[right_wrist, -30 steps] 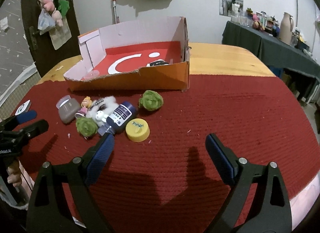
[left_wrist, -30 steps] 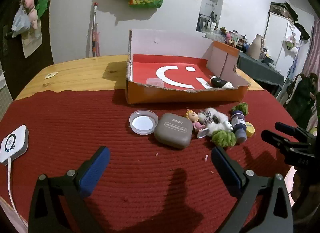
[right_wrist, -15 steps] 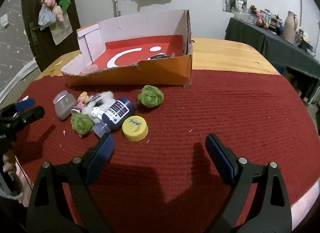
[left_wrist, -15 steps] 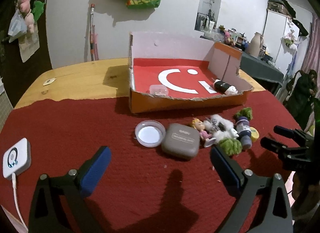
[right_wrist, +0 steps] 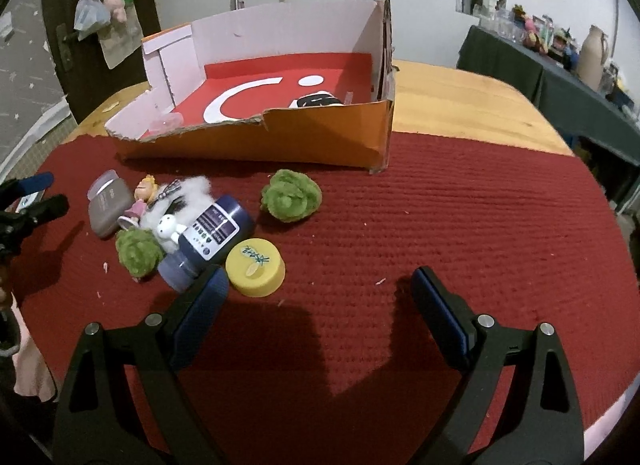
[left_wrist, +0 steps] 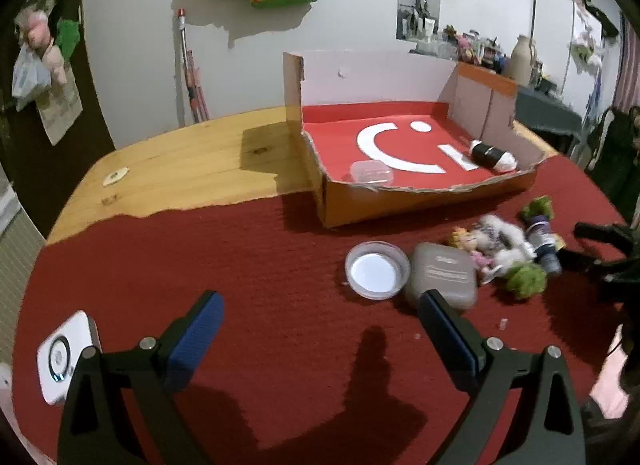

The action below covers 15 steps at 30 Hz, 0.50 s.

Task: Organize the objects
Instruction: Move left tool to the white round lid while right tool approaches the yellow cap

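- Left wrist view: left gripper point(left_wrist: 320, 321) hangs wide apart at the bottom of the frame, with nothing in it.
- Box point(left_wrist: 420, 201) sits in the upper right, on the red mat point(left_wrist: 240, 265). Two things lie inside: one clear tub point(left_wrist: 371, 172) and one black roll point(left_wrist: 491, 154).
- Toy pile is at the right middle. One clear lid point(left_wrist: 377, 275) touches one grey case point(left_wrist: 443, 275).
- My guess: the lid is light and flat, so pinch its rim. The case looks hard and smooth, so squeeze its two flat sides.
- One white pad point(left_wrist: 66, 357) lies at the lower left, away from the pile.
- Right wrist view: right gripper point(right_wrist: 318, 305) is wide apart too, and empty. Its left finger point(right_wrist: 202, 305) is just beside the bottle point(right_wrist: 212, 233).
- Pile is at the left middle: two green balls point(right_wrist: 291, 195), one bottle, one yellow cap point(right_wrist: 256, 267), one doll point(right_wrist: 142, 201), one white fluffy toy point(right_wrist: 176, 201).
- My guess: the balls are soft and will squash, so grab the middle. The bottle looks heavier and may roll, so hold it across its round body. The cap is light; pinch its sides.
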{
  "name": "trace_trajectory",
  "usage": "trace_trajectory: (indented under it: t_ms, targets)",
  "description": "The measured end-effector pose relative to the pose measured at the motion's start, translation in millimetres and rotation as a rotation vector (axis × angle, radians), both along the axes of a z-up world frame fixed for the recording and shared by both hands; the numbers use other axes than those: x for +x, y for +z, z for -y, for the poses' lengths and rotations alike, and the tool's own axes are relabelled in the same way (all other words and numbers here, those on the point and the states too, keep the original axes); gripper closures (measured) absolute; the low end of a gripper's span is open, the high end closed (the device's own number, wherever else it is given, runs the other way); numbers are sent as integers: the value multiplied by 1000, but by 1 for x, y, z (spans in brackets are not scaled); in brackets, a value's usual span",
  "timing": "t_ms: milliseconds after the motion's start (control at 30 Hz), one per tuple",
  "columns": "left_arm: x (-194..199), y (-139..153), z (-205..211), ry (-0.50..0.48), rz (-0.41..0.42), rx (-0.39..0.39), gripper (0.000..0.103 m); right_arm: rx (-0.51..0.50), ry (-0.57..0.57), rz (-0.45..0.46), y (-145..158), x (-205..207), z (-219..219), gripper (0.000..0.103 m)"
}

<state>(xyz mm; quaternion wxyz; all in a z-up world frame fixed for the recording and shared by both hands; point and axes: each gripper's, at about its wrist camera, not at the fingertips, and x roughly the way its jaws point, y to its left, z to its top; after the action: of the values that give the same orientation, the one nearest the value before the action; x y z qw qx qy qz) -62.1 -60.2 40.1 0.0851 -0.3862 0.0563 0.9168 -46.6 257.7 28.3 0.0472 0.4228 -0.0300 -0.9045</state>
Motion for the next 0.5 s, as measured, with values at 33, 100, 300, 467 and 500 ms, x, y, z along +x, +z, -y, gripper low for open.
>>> trace_trajectory:
  t_ms: [33,100,300,467,500]
  targets:
    - [-3,-2,-1,-5,4,-17,4,-6,-1,5,0,-2,0,10]
    - [-7,-5,-1,-15,7,-38,4,2,0,10,1,-4,0,10]
    - [-17,-10,-2,-59,38,-38,4,40,12,19,0,-7,6,10]
    - [-27,-11,-5,-96,56,-36,4,57,15,19,-2,-9,7,10]
    - [-29,-12,-5,-100,59,-38,5,61,17,18,-2,-9,8,10]
